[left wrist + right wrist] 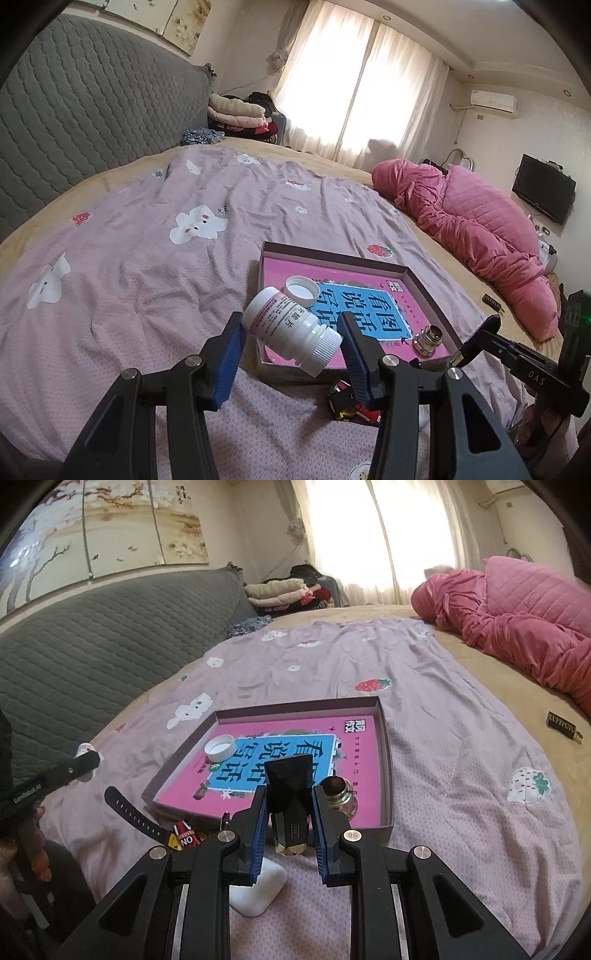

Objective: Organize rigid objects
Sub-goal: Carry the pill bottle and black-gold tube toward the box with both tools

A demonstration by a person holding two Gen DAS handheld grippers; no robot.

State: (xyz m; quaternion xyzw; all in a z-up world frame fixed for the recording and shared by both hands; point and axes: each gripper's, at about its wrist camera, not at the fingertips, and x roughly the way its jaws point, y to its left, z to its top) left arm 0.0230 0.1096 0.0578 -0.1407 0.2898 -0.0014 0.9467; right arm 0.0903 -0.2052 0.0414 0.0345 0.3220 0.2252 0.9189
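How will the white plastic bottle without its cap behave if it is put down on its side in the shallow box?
The white plastic bottle is round, so it would probably roll on the flat pink book cover until the shallow box's wall stops it. Its mouth is open, so any contents might spill. It looks stiff and light; the left gripper holds it by the ends, tilted.

White pill bottle [291, 330] uncapped, tilted, lower centre, over shallow box [384, 760] edge; white cap [302, 291] inside; black faceted bottle [288, 797] upright, lower centre.

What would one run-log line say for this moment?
left gripper: shut on white plastic pill bottle | right gripper: shut on black faceted bottle | both over shallow cardboard tray
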